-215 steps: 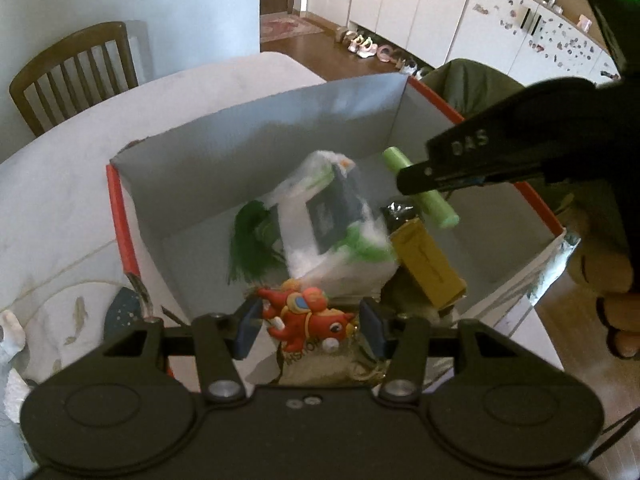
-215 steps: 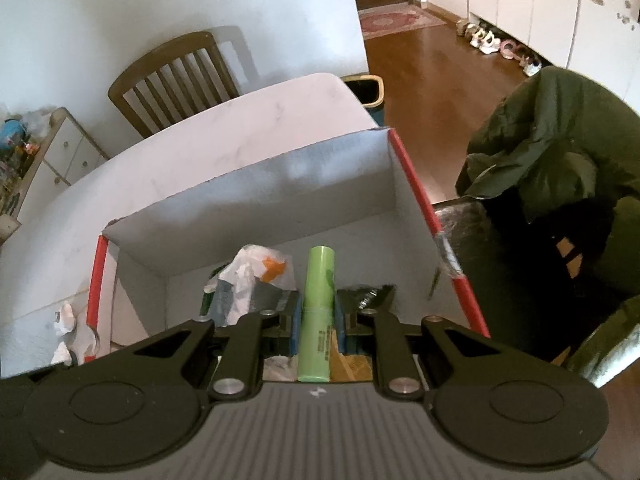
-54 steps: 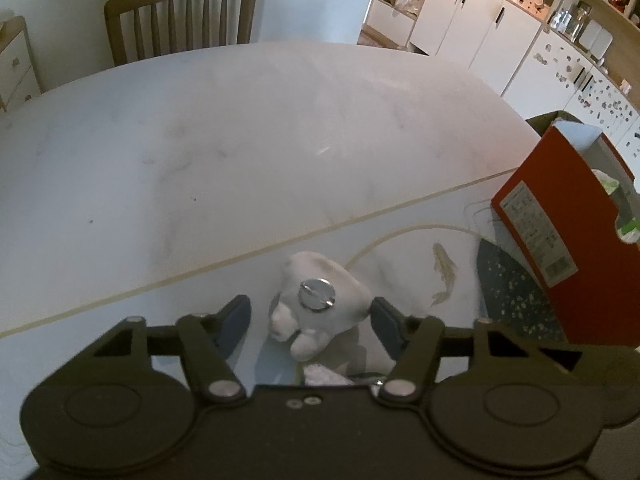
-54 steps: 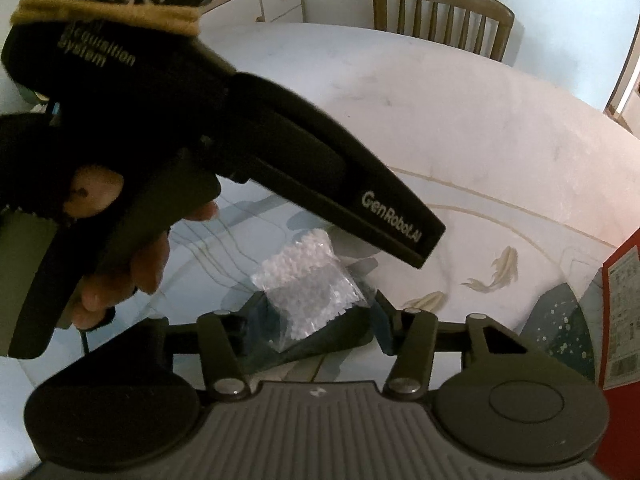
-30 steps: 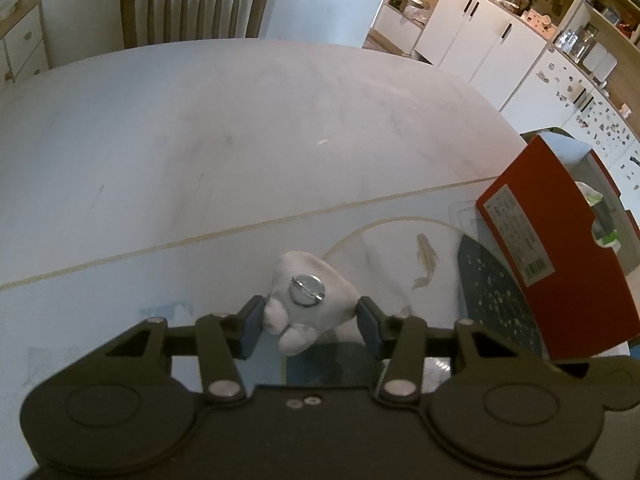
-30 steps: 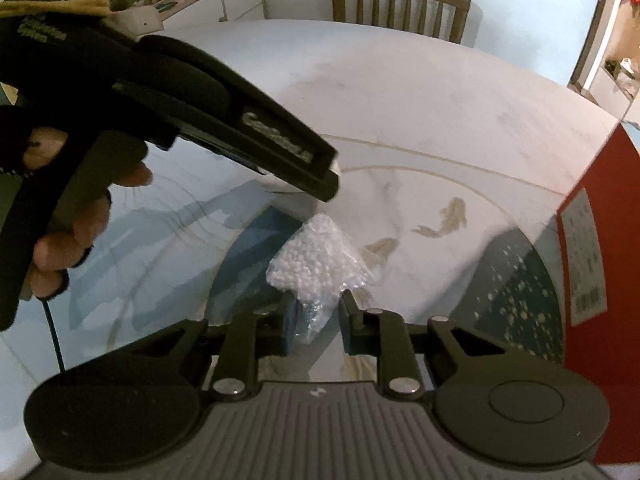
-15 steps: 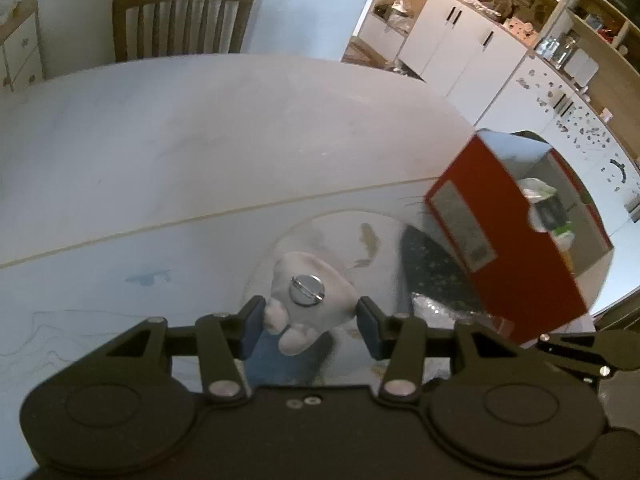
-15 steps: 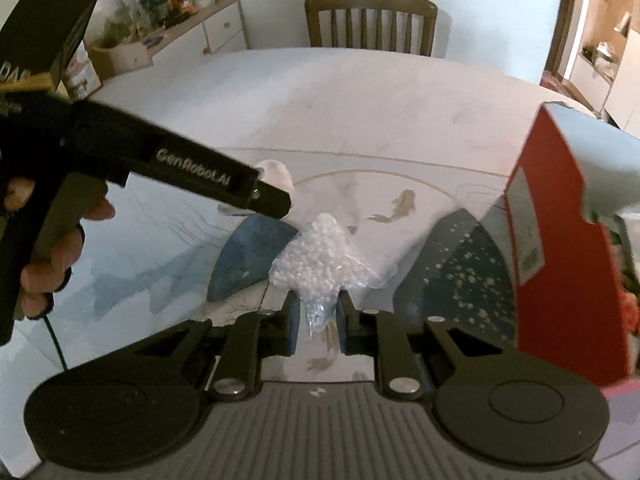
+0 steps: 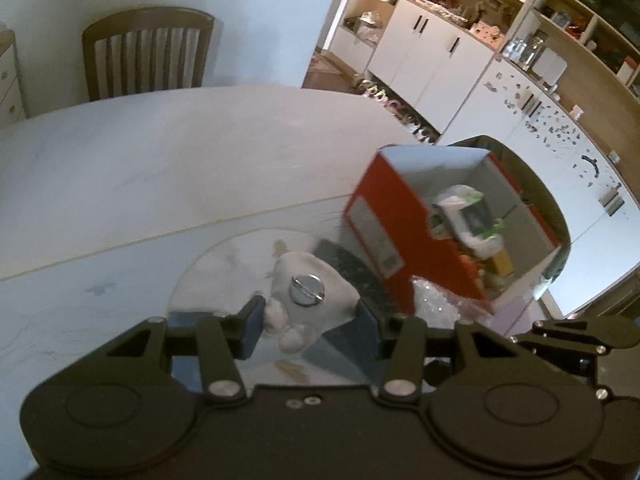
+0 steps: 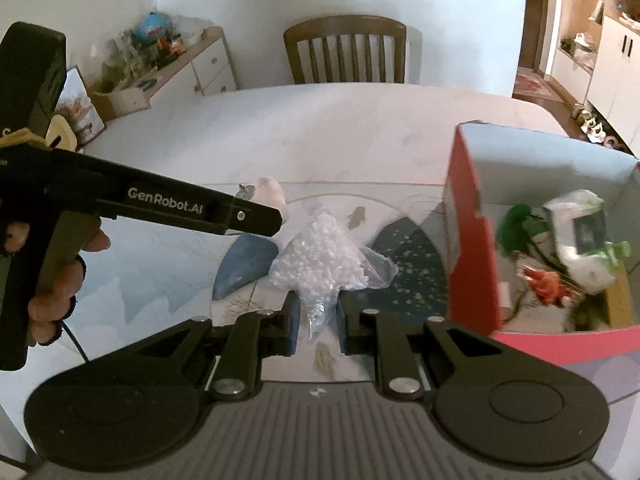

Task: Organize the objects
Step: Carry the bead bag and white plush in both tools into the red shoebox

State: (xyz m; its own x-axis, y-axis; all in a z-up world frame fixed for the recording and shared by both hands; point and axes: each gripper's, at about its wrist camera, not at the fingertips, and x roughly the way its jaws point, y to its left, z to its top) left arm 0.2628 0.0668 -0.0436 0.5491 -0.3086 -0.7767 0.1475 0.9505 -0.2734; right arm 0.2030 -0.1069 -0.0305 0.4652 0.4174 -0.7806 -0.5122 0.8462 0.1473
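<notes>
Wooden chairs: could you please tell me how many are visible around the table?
1. A single wooden chair stands at the table's far edge, against the wall. Others may be out of view.

Behind the pale marble-look table (image 9: 168,152): a wooden slat-back chair (image 10: 346,50) against the wall. Off to one side, a low white dresser (image 10: 188,68) piled with clutter. White cabinets (image 9: 432,56) and shoes (image 9: 400,114) on the floor farther back.

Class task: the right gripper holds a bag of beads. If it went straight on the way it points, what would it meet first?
Probably the table, on the patterned mat, left of the red box. The right gripper carries the bag ahead of it. Depth is unclear.
</notes>
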